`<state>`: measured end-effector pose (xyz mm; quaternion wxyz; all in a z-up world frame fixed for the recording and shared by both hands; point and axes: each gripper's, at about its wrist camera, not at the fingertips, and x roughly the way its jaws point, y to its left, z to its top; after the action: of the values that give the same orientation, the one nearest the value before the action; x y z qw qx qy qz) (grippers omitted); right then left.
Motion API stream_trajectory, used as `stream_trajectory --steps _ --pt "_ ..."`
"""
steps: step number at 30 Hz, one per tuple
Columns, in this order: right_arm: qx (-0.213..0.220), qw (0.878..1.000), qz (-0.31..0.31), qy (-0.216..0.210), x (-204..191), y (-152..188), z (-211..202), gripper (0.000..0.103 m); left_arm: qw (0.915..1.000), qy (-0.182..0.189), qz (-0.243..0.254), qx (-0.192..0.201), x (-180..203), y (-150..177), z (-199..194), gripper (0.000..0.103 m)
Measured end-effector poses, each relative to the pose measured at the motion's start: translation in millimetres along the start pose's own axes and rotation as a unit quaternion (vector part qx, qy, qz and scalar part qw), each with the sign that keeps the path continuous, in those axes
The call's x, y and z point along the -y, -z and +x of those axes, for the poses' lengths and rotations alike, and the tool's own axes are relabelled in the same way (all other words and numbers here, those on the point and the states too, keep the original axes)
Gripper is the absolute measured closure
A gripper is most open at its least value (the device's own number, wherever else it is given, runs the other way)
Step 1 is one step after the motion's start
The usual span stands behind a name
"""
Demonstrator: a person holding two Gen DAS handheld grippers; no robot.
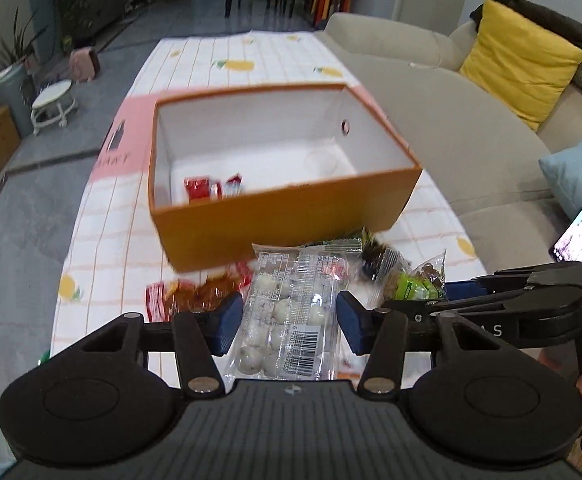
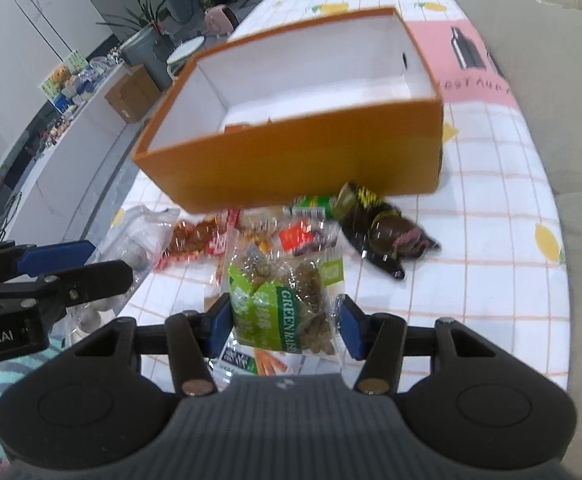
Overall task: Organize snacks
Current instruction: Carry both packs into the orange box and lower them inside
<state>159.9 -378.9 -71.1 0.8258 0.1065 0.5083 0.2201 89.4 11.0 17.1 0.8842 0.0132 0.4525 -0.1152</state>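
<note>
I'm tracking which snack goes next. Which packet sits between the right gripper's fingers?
The green raisin packet, green label with dark raisins, lies between the open right gripper fingers. The clear pack of white balls is at the left gripper.

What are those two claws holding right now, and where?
Nothing is clamped yet. The left gripper is open around the clear pack of white balls, and the right gripper is open around the green raisin bag, each straddling the packet's sides.

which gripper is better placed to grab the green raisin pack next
Right. The right hand-held gripper already straddles the green raisin pack, one open finger on each side. The left hand-held gripper is open around the clear pack of white balls instead.
</note>
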Motion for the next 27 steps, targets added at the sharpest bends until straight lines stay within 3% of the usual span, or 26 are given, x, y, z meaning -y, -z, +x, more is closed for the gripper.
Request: stream_trajectory --steps 14,27 --pt "0.056 0.998 -0.004 -0.030 2.3 -65.0 -19.6 0.051 0.9979 0.006 0.035 0.054 0.0 -65.2 4.5 0.045" --pt "0.061 0.998 -0.014 -0.029 0.9 -144.0 15.4 0.051 0.9989 -0.006 0.031 0.035 -32.1 -126.8 56.1 0.045"
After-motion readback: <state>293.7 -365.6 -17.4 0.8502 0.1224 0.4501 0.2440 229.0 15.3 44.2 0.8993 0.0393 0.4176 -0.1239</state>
